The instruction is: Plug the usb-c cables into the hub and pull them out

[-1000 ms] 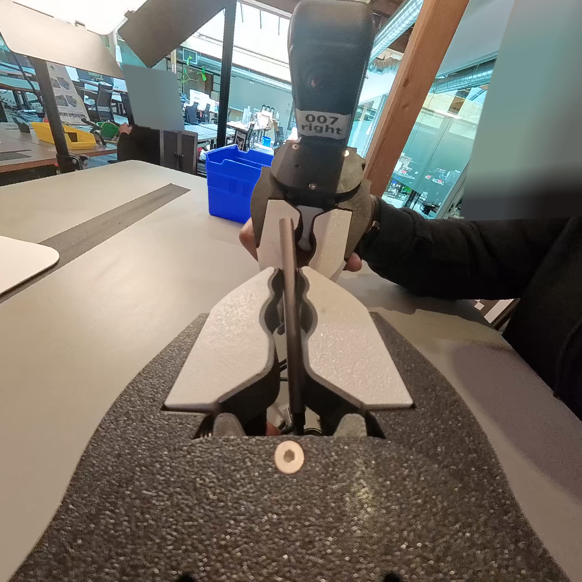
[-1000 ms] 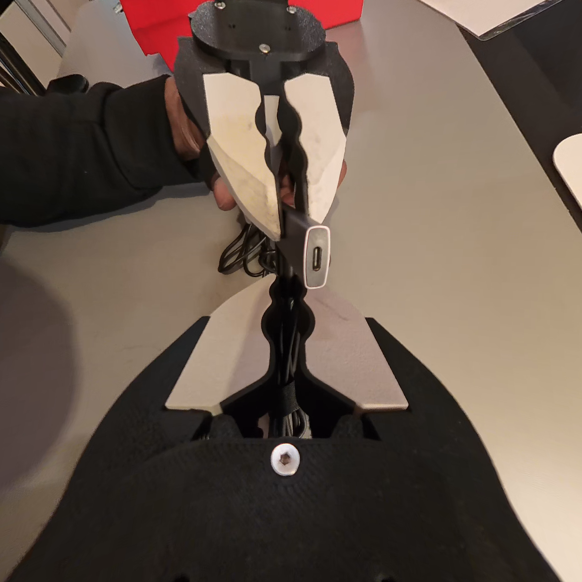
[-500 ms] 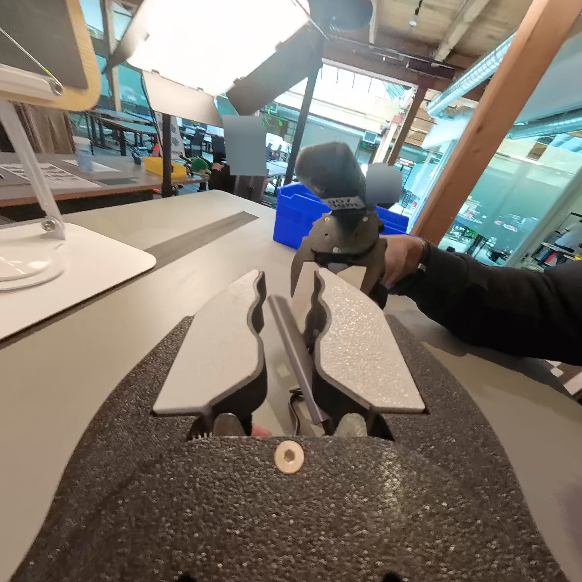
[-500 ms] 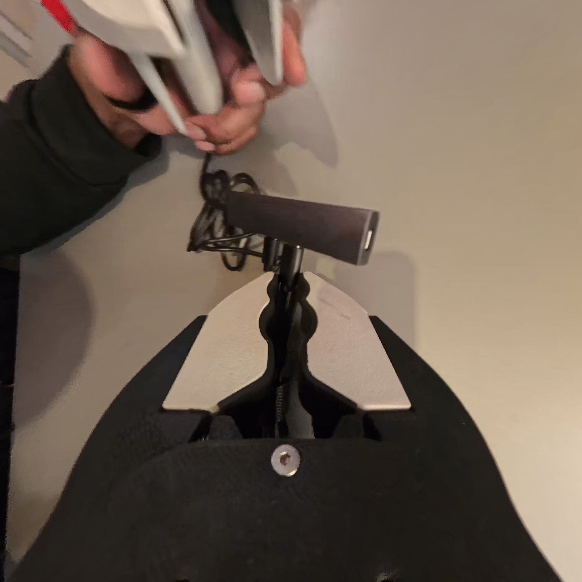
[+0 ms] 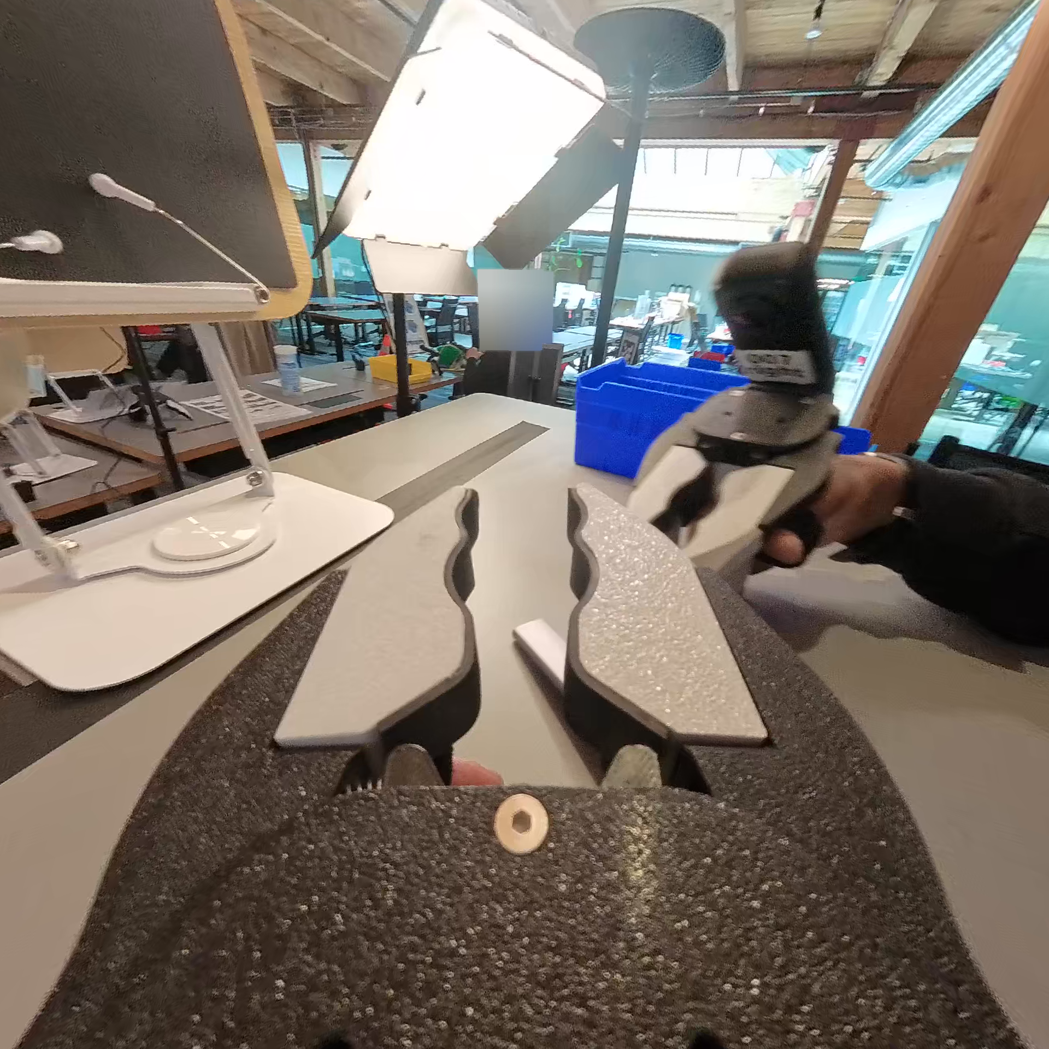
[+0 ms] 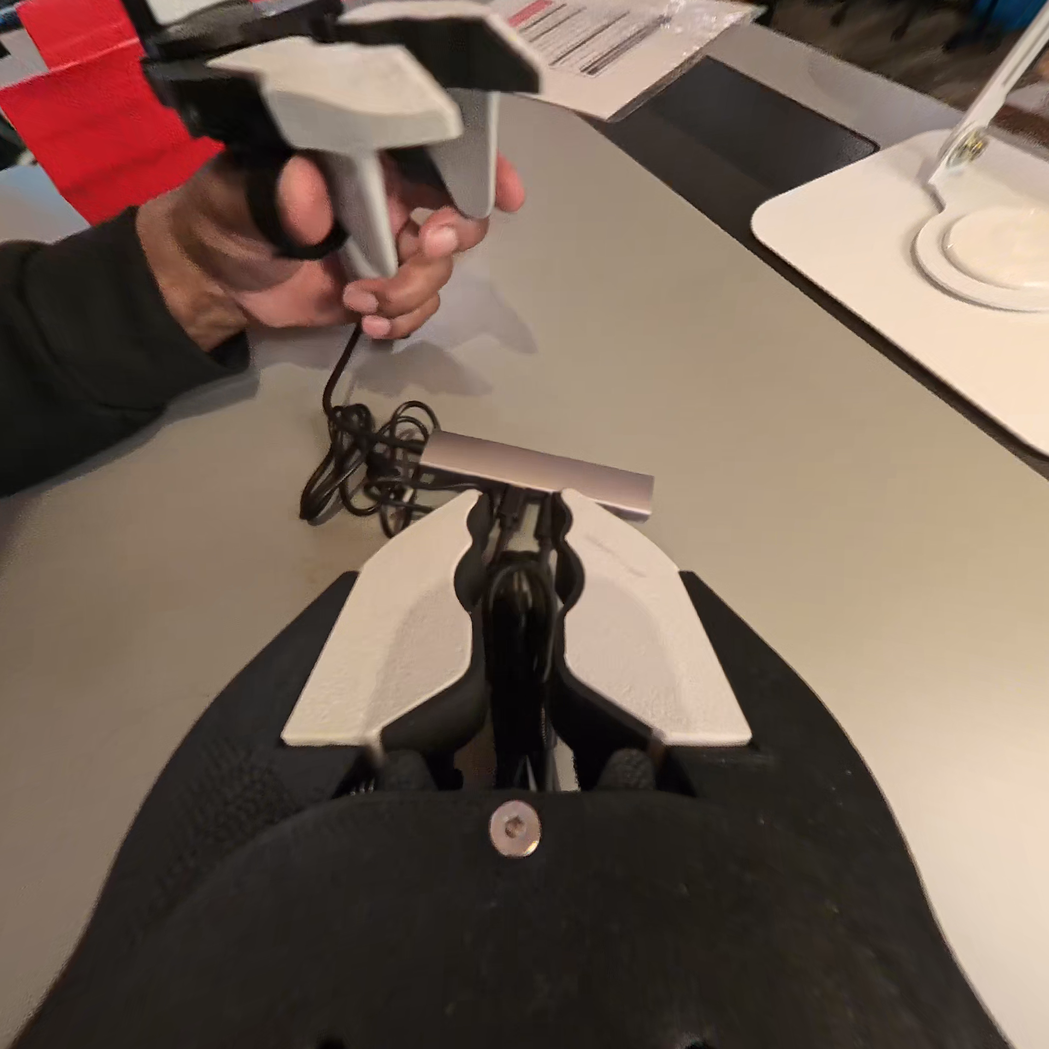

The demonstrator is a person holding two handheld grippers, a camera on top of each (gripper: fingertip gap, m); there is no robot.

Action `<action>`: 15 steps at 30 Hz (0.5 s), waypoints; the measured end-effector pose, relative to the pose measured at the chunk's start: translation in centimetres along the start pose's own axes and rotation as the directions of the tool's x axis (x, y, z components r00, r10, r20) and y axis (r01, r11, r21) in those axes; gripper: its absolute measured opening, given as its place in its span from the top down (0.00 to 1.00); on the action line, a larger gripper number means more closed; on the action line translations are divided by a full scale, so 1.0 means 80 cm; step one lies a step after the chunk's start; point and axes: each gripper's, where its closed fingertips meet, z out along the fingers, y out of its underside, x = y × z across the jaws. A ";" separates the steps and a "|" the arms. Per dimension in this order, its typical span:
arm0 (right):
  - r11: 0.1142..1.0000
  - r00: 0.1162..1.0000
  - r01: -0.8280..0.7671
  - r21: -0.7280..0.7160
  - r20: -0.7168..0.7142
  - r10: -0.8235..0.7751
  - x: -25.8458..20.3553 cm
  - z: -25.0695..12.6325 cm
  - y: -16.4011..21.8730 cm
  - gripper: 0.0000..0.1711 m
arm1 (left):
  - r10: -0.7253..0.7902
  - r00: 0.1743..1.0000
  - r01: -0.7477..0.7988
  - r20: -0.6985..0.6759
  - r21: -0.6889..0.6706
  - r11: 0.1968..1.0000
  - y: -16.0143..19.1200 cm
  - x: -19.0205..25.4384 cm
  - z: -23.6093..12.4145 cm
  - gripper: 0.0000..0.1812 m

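The grey USB-C hub [image 6: 539, 475] lies flat on the table just past my right gripper [image 6: 517, 496]. That gripper's jaws stand a little apart, with two black cable plugs [image 6: 513, 511] running between them into the hub's near side. A tangle of black cable [image 6: 369, 454] lies left of the hub. My left gripper [image 5: 522, 499] is open and empty above the table. A pale end of the hub [image 5: 539, 647] shows under its right finger. In the right wrist view the left gripper [image 6: 426, 238] hangs raised at upper left.
A white stand base [image 5: 170, 596] sits on the left, and shows at the right edge in the right wrist view [image 6: 908, 255]. A blue bin [image 5: 624, 420] stands at the far table edge. A red box [image 6: 102, 130] and papers [image 6: 596, 40] lie beyond the hand. Some 11 cm of space lies between my two pairs of fingers. My right gripper is the nearer one to the grey USB-C hub [image 6: 539, 475]: about 5 cm, against 12 cm.
My left gripper has opened, let go of the hub and lifted away. The hub has come down flat on the table. My right gripper's jaws have parted around the plugs.
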 end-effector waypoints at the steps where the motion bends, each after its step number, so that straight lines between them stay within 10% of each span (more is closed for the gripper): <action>1: 1.000 0.999 0.025 0.010 -0.025 -0.024 -0.009 -0.003 0.006 0.89 | 0.008 1.000 -0.007 0.020 -0.012 1.000 0.002 -0.005 -0.002 0.83; 15: 0.956 0.949 0.281 -0.085 -0.124 -0.289 -0.097 -0.008 0.058 0.97 | 0.007 0.944 0.031 0.329 -0.108 0.994 0.020 -0.074 -0.034 0.84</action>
